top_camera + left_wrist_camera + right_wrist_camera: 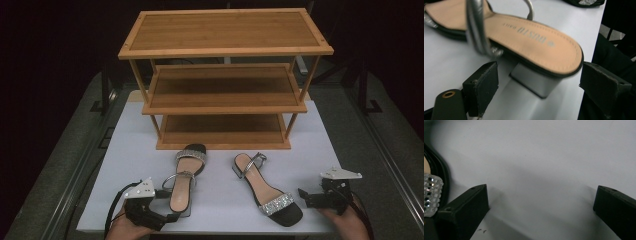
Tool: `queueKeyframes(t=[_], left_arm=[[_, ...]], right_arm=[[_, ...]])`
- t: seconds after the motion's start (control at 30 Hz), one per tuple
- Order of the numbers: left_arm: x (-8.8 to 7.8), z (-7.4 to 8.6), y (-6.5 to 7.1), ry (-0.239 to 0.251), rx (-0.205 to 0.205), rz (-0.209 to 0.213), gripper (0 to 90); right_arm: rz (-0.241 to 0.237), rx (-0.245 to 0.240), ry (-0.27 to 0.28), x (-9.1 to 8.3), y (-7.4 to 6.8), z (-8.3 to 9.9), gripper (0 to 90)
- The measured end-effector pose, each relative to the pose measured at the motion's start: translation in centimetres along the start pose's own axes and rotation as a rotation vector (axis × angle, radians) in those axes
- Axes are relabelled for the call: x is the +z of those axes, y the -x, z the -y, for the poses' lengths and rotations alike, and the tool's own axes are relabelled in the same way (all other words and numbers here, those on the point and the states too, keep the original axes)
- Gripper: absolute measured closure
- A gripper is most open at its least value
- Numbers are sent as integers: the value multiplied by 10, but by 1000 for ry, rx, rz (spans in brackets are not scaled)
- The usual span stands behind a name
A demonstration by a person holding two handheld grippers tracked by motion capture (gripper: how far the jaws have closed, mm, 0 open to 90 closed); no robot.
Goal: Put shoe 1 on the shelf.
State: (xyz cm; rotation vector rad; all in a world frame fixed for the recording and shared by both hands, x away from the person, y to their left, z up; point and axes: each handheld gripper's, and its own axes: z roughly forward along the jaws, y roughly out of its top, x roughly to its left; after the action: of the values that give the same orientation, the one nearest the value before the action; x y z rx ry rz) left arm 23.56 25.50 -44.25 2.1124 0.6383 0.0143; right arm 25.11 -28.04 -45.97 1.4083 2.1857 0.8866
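The left gripper point(539, 82) stands wide open around the heel of the left sandal point(529, 42), without touching it. The right gripper point(541, 205) is also open and empty, beside the right sandal point(267, 192).

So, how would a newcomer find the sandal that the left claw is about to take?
In front of the wooden shelf, two sandals lie on the white table. It is the left sandal, heel toward the person, between the open left claw; its neighbour points its toe this way.
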Motion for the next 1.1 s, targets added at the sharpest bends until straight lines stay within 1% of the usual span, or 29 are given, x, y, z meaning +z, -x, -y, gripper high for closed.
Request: queueKeyframes(t=[0.1,0.13,0.23,0.47,0.57,0.6,0.63,0.77,0.93,1.0,1.03,1.07,1.1], left_arm=[[5,-2,1,2,11,11,141],[7,-2,1,-2,16,8,139],[11,-3,0,2,2,15,136],[19,-5,-3,3,-10,16,134],[23,-6,-4,-7,-15,18,134],[25,-7,-4,-9,-21,24,135],[25,-7,-4,-9,-21,24,135],[25,-8,-6,-16,-30,45,147],[24,-9,-5,-25,-40,58,181],[23,-9,-4,-24,-29,55,197],[22,-9,-4,-18,-25,61,216],[21,-10,-3,-12,-19,56,235],[20,-10,-3,-12,-14,53,237]], right_arm=[[0,0,1,0,0,0,0],[0,-1,1,0,0,0,0],[0,-1,0,0,0,0,0],[0,0,0,0,0,0,0],[0,-1,0,0,0,0,0],[1,-1,0,0,0,0,0],[1,-1,0,0,0,0,0],[1,-2,0,0,0,0,0],[1,-1,0,0,0,0,0],[1,-2,0,0,0,0,0],[0,-1,0,0,0,0,0],[0,-1,1,0,0,0,0],[0,-1,1,0,0,0,0]])
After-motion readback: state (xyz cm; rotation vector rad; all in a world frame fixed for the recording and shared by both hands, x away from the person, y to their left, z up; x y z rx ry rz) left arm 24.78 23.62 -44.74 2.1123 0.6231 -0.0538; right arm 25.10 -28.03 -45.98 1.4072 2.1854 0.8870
